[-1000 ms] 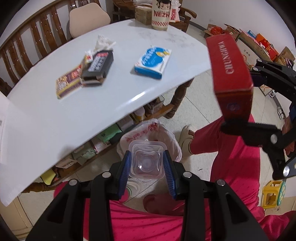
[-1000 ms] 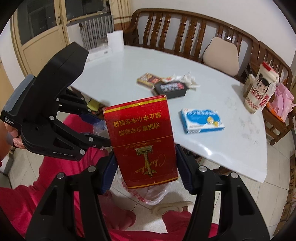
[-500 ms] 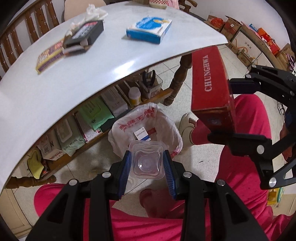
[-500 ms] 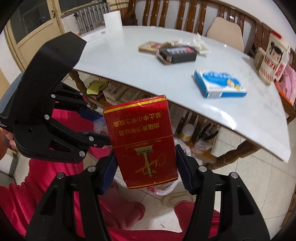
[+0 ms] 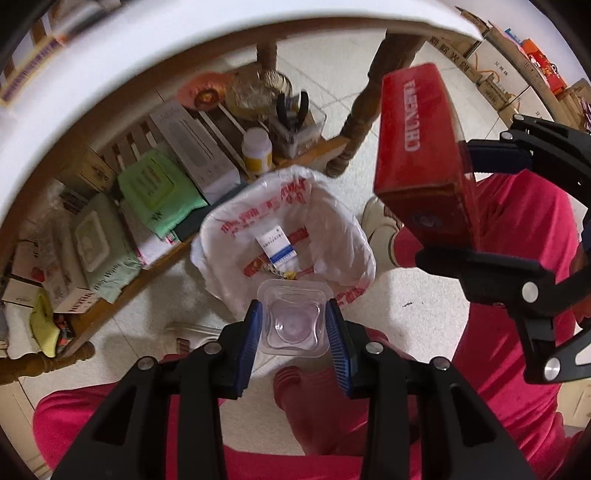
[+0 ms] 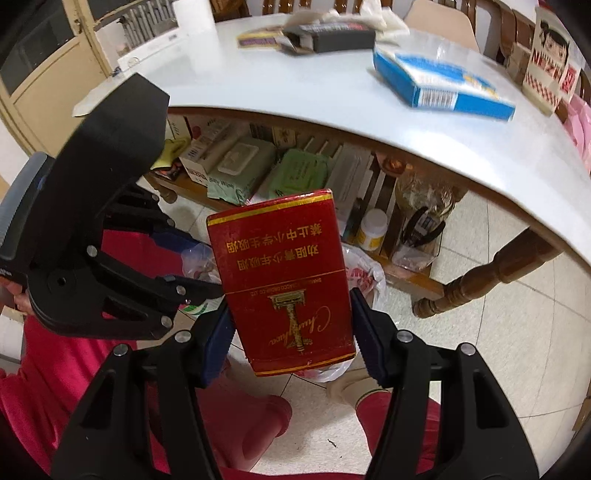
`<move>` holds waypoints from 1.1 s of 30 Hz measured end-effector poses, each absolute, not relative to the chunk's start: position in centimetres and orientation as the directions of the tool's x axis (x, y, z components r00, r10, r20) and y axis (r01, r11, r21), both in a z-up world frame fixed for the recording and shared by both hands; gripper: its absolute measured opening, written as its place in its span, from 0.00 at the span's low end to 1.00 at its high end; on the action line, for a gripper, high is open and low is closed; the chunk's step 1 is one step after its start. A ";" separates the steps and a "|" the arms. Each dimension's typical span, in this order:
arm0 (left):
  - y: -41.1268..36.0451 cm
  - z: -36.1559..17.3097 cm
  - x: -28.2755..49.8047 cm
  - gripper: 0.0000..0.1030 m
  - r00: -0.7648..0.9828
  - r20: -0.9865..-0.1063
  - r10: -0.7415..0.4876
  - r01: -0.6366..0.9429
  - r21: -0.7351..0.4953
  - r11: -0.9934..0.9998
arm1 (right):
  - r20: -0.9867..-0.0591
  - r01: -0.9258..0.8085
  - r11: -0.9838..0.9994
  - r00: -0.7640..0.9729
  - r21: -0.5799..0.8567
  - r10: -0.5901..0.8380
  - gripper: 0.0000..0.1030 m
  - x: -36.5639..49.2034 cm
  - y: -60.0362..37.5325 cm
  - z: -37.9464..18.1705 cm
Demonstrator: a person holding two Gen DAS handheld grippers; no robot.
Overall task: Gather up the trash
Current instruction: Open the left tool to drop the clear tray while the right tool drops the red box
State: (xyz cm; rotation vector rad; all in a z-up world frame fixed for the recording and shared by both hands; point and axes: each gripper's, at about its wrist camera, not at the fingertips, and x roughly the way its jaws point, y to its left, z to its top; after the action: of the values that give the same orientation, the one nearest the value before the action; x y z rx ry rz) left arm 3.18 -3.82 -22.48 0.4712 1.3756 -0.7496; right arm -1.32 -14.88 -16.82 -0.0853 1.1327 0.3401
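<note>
Two pieces of trash in hand. Left gripper (image 5: 293,334) clamped on clear plastic cup (image 5: 293,319), blue pads (image 5: 254,338) pressing its thin side walls, poised just over near rim of bag-lined bin (image 5: 332,218). Probably featherweight, springy, slick; likely to buckle or pop out under hard squeeze, so best gripped near the stiffer rim, as now. Right gripper (image 6: 291,334) clenched on red cigarette carton (image 6: 286,280), pads on its two narrow edges at the lower end, held up beside the bin. Cardboard, seemingly light and maybe hollow; stiff along edges, crushable across broad faces. Further out on white table (image 6: 480,147): blue box (image 6: 439,88), black box (image 6: 332,35), not yet collected.
</note>
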 end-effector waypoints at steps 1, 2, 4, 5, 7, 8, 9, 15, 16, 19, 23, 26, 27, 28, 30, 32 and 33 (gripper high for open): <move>-3.9 -23.1 3.3 0.34 0.013 -0.980 -0.197 0.715 -0.128 0.687 | -0.900 -0.303 0.947 0.374 0.108 0.222 0.57 -1.1 -15.0 -17.3; -4.1 -23.9 3.5 0.34 0.002 -0.982 -0.190 0.715 -0.132 0.687 | -0.904 -0.295 0.950 0.371 0.105 0.215 0.57 -0.9 -15.1 -18.0; -4.4 -25.3 3.8 0.34 -0.022 -0.984 -0.177 0.713 -0.139 0.687 | -0.910 -0.280 0.954 0.356 0.112 0.211 0.57 -0.6 -15.5 -19.4; -4.5 -26.1 4.0 0.34 -0.036 -0.985 -0.171 0.711 -0.145 0.688 | -0.914 -0.269 0.956 0.345 0.122 0.214 0.57 -0.4 -15.7 -20.1; -4.7 -27.4 4.3 0.34 -0.060 -0.985 -0.160 0.707 -0.155 0.690 | -0.922 -0.245 0.959 0.322 0.139 0.216 0.57 0.2 -16.0 -21.5; -4.9 -28.4 4.5 0.34 -0.074 -0.986 -0.151 0.704 -0.159 0.692 | -0.925 -0.237 0.961 0.316 0.141 0.213 0.57 0.3 -16.1 -22.0; -4.9 -28.8 4.7 0.34 -0.080 -0.986 -0.146 0.702 -0.159 0.695 | -0.928 -0.228 0.963 0.307 0.142 0.209 0.57 0.5 -16.3 -22.7; -5.2 -32.2 6.1 0.34 -0.150 -0.980 -0.128 0.665 -0.196 0.720 | -0.946 -0.191 0.968 0.250 0.163 0.208 0.57 2.0 -16.6 -26.3; -5.2 -32.8 6.4 0.34 -0.161 -0.979 -0.125 0.657 -0.200 0.726 | -0.948 -0.186 0.969 0.243 0.161 0.204 0.57 2.2 -16.6 -26.9; -5.1 -34.2 7.0 0.34 -0.180 -0.976 -0.124 0.639 -0.212 0.739 | -0.954 -0.173 0.971 0.224 0.162 0.199 0.57 3.2 -16.5 -28.6; -5.2 -36.5 7.6 0.34 -0.219 -0.971 -0.097 0.613 -0.214 0.761 | -0.961 -0.145 0.977 0.203 0.159 0.187 0.57 4.5 -16.5 -31.0; -5.5 -37.5 7.8 0.34 -0.241 -0.966 -0.089 0.603 -0.221 0.766 | -0.968 -0.136 0.979 0.181 0.153 0.177 0.57 4.9 -16.5 -32.6; -5.5 -37.7 7.9 0.34 -0.250 -0.964 -0.092 0.599 -0.229 0.767 | -0.969 -0.132 0.978 0.169 0.160 0.181 0.57 5.0 -16.6 -33.1; -5.5 -37.9 7.9 0.34 -0.251 -0.964 -0.089 0.599 -0.227 0.768 | -0.970 -0.129 0.978 0.154 0.166 0.185 0.57 5.1 -16.7 -33.7; -5.6 -38.4 8.0 0.34 -0.243 -0.968 -0.066 0.608 -0.205 0.767 | -0.973 -0.127 0.977 0.136 0.171 0.188 0.57 5.2 -16.7 -34.4; -5.8 -39.0 8.3 0.34 -0.254 -0.966 -0.057 0.600 -0.203 0.774 | -0.973 -0.125 0.976 0.123 0.180 0.195 0.57 5.2 -16.6 -34.8; -5.8 -39.1 8.4 0.34 -0.261 -0.964 -0.058 0.595 -0.208 0.776 | -0.973 -0.124 0.975 0.120 0.184 0.198 0.57 5.2 -16.5 -34.9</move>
State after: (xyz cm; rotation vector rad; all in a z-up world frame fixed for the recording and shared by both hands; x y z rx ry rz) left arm 8.40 -5.78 -39.13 0.4228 1.7349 -0.6578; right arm 5.22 -16.54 -34.95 0.0623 1.4320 0.2355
